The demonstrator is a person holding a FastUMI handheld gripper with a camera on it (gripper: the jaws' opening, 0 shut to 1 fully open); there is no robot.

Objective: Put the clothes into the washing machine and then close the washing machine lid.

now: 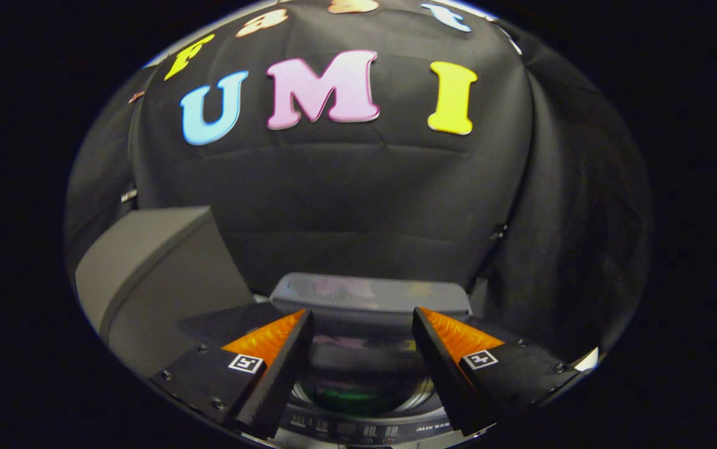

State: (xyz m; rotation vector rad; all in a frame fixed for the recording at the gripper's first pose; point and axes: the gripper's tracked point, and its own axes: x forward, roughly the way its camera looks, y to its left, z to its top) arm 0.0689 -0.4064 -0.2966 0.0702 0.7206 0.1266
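- The gripper (363, 340) sits at the bottom centre of the frame, its fingers spread wide and released, with nothing between them.
- The washing machine (364, 399) lies directly below and between the fingers. Its round drum opening shows in the gap, with a dark green shape inside that may be clothing, though it is too blurred to be sure.
- The washing machine lid (367, 296) stands raised just beyond the fingertips, in the lower centre. It is a grey, glossy panel tilted up toward the black cloth wall (358, 206).
- A strip of control markings (346, 430) runs along the machine's near edge at the very bottom, too small to read.
- A grey box-like object (146, 274) sits at the lower left, beside the machine.
- Judged from this, loading looks done or nearly done, and closing the lid is likely the step in hand.
- The lid looks rigid, smooth and probably slippery and light on its hinge, so pinching it seems risky.
- A better hold is its top free edge, hooked or pushed with one finger and guided down slowly so it does not slam.
- Any clothes would be soft and limp, best pinched at a bunched fold.
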